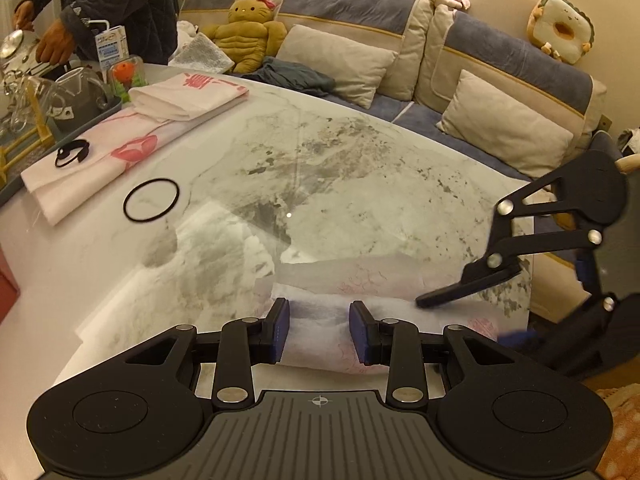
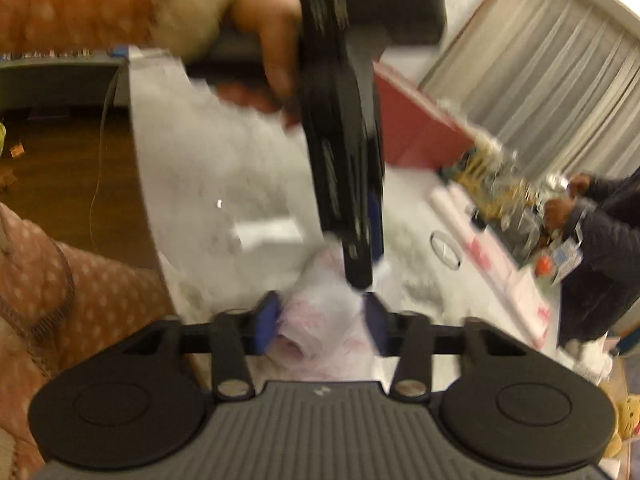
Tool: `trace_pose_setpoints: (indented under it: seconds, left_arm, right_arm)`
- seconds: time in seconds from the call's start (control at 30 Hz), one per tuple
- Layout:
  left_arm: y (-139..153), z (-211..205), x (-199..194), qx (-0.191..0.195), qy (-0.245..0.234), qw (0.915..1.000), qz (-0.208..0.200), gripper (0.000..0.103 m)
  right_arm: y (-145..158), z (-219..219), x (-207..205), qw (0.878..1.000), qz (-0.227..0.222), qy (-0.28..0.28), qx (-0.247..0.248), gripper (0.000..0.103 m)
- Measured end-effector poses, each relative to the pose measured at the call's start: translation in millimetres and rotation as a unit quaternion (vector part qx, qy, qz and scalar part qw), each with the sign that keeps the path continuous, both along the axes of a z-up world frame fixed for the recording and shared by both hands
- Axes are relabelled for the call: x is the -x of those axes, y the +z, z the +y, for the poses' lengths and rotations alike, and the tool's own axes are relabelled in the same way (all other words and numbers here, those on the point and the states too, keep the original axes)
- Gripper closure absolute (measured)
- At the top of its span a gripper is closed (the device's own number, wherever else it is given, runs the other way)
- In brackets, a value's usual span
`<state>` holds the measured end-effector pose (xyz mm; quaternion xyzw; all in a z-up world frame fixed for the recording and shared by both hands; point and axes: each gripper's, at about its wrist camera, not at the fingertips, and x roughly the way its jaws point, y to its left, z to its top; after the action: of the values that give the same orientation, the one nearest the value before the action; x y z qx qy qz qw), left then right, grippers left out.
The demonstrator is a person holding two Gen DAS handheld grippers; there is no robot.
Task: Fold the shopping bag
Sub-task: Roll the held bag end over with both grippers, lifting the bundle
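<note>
The white shopping bag (image 1: 352, 280) with faint pink print lies partly folded on the marble table (image 1: 320, 168) near its front edge. My left gripper (image 1: 319, 320) is open, its blue pads on either side of the bag's near fold. My right gripper (image 2: 320, 316) is open around a bunched part of the bag (image 2: 320, 320); that view is blurred. The right gripper also shows in the left wrist view (image 1: 472, 284), its fingers low over the bag's right end. The left gripper shows in the right wrist view (image 2: 356, 248), pointing down onto the bag.
Folded pink-printed bags (image 1: 120, 148) and a white folded one (image 1: 188, 96) lie at the table's far left, with black rubber bands (image 1: 151, 201). A tray of glassware (image 1: 48, 96) and a person (image 1: 100, 4) stand beyond. A sofa with cushions (image 1: 440, 80) lines the far side.
</note>
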<state>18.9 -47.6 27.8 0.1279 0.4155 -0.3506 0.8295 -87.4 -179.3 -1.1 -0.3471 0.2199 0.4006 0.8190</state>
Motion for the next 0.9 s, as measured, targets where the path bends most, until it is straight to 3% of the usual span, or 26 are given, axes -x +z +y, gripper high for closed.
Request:
trace_pose_setpoints:
  seconds: [0.1, 0.17, 0.27, 0.37, 0.43, 0.5, 0.57, 0.63, 0.7, 0.73, 0.83, 0.9]
  left_arm:
    - [3.9, 12.7, 10.2, 0.01, 0.002, 0.9999, 0.001, 0.07]
    - [11.4, 21.6, 19.7, 0.019, -0.001, 0.9997, -0.014, 0.07]
    - [25.0, 32.9, 33.0, 0.041, -0.01, 0.9981, -0.046, 0.07]
    - [25.6, 26.2, 40.3, 0.001, -0.033, 0.9962, -0.081, 0.07]
    - [21.6, 17.3, 41.4, -0.038, -0.047, 0.993, -0.102, 0.07]
    - [21.1, 9.5, 45.9, -0.06, -0.069, 0.9865, -0.136, 0.07]
    - [23.2, -0.7, 57.6, -0.091, -0.106, 0.9706, -0.196, 0.07]
    - [21.9, -14.2, 72.3, -0.139, -0.155, 0.9443, -0.255, 0.07]
    - [13.9, -26.6, 82.7, -0.186, -0.213, 0.9154, -0.287, 0.07]
    - [8.9, -31.2, 84.7, -0.204, -0.233, 0.9054, -0.29, 0.07]
    - [-4.7, -40.8, 84.1, -0.247, -0.263, 0.8843, -0.297, 0.069]
    - [-6.6, -44.9, 81.5, -0.25, -0.264, 0.8804, -0.305, 0.069]
  right_arm:
    - [6.7, -5.8, -23.4, 0.993, 0.099, -0.013, -0.057, 0.083]
    - [11.1, -20.3, -48.6, 0.969, 0.21, -0.034, -0.127, 0.086]
    - [4.7, -47.4, -87.4, 0.904, 0.361, -0.072, -0.219, 0.087]
    - [-21.2, -76.3, -119.1, 0.81, 0.488, -0.121, -0.302, 0.087]
    - [-36.9, -90.1, -126.4, 0.763, 0.531, -0.143, -0.339, 0.092]
    - [-46.0, -99.5, -131.2, 0.73, 0.557, -0.153, -0.365, 0.093]
    - [-48.9, -104.0, -133.5, 0.717, 0.567, -0.158, -0.373, 0.093]
    - [-50.7, -104.6, -136.7, 0.713, 0.572, -0.159, -0.373, 0.093]
    - [-53.1, -105.2, -140.3, 0.706, 0.578, -0.161, -0.375, 0.093]
    - [-54.1, -105.6, -141.5, 0.703, 0.582, -0.162, -0.377, 0.093]
    - [-57.7, -107.8, -144.4, 0.69, 0.589, -0.168, -0.386, 0.093]
    - [-59.5, -110.4, -144.0, 0.678, 0.595, -0.173, -0.395, 0.093]
